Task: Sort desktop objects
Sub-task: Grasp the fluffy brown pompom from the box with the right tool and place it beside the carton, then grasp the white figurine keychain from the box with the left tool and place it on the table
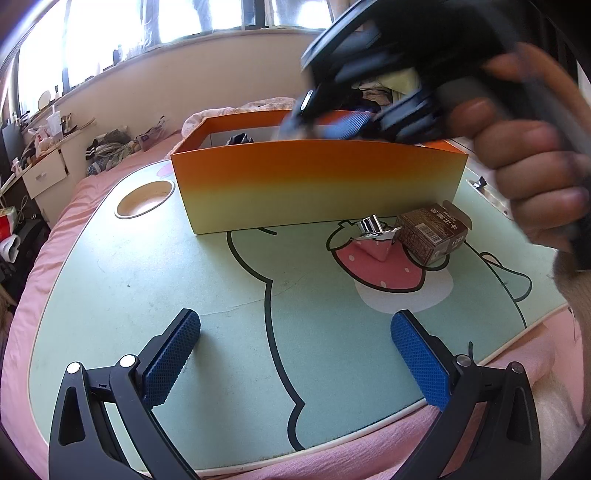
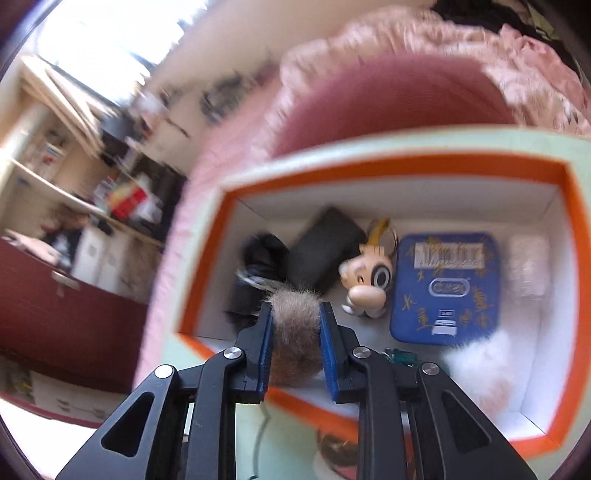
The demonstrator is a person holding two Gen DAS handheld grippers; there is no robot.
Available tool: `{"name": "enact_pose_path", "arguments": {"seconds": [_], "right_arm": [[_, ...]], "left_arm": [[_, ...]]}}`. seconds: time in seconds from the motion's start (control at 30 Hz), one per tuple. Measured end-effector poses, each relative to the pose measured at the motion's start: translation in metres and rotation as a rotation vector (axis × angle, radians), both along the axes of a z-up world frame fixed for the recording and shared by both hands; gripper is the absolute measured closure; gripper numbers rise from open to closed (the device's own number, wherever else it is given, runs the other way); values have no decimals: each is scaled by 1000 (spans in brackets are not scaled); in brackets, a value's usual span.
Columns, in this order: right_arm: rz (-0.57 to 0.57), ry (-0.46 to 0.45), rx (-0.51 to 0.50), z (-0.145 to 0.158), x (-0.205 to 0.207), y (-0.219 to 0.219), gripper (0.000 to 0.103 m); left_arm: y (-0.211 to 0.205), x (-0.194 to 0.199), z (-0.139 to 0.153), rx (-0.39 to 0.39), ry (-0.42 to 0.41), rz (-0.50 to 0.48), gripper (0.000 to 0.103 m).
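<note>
Resting on a pink-sheeted bed [image 1: 59,229], a mint-green bench [image 1: 155,280] printed with a strawberry cartoon and a round cup recess [image 1: 144,198] near its far left corner. Sunlit windows [image 1: 110,33] and a cluttered sill behind. Standing along the bench's far edge, an orange box [image 1: 317,184]; just before it, toward the right edge, a brown carton [image 1: 432,229] touching a shiny metal piece [image 1: 369,227]. Left gripper [image 1: 295,354] spread wide, empty, over the near edge. Right gripper [image 2: 295,332] pinching a grey-brown fur ball [image 2: 295,332] above the box, over a blue tin [image 2: 447,288], cartoon figurine [image 2: 365,284] and dark pouches [image 2: 325,251].
</note>
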State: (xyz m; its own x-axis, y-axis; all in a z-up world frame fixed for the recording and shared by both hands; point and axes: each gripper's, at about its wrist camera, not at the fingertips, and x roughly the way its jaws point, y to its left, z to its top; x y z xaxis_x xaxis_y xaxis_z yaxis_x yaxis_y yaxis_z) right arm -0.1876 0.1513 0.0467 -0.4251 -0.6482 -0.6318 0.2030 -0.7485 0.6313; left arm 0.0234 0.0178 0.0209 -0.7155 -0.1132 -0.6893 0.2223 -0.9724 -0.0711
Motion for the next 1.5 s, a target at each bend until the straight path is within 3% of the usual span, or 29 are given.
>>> {"name": "enact_pose_path", "arguments": {"seconds": [0.07, 0.17, 0.3, 0.47, 0.5, 0.57, 0.6, 0.63, 0.73, 0.83, 0.97, 1.03, 1.47, 1.5], "right_arm": [[-30, 107, -39, 18, 25, 16, 81], [-47, 235, -4, 37, 73, 31, 81], [12, 217, 95, 12, 108, 25, 80], [-3, 162, 189, -29, 102, 17, 80], [-17, 167, 171, -31, 103, 21, 76], [-75, 208, 99, -32, 112, 38, 58], [-104, 232, 69, -30, 119, 43, 30], [-133, 273, 54, -27, 130, 50, 14], [-129, 320, 221, -24, 158, 52, 14], [-105, 272, 345, -47, 180, 54, 14], [-149, 302, 570, -70, 177, 49, 8], [-169, 301, 578, -73, 171, 51, 0], [-177, 304, 582, -76, 175, 53, 0], [-177, 304, 581, -77, 176, 53, 0]], "left_arm": [[0, 0, 0, 0, 0, 1, 0], [0, 0, 0, -1, 0, 2, 0], [0, 1, 0, -1, 0, 2, 0], [-1, 1, 0, 0, 1, 2, 0], [0, 2, 0, 0, 1, 2, 0], [0, 2, 1, 0, 1, 3, 0], [0, 2, 1, 0, 1, 3, 0], [0, 2, 1, 0, 1, 4, 0], [-1, 2, 1, 0, 1, 4, 0], [-1, 3, 1, 1, 2, 6, 0], [-1, 2, 2, -5, 0, 7, 0], [-2, 2, 2, -1, 0, 11, 0], [3, 8, 6, 8, 5, 2, 1], [2, 10, 9, 11, 16, -2, 5]]}}
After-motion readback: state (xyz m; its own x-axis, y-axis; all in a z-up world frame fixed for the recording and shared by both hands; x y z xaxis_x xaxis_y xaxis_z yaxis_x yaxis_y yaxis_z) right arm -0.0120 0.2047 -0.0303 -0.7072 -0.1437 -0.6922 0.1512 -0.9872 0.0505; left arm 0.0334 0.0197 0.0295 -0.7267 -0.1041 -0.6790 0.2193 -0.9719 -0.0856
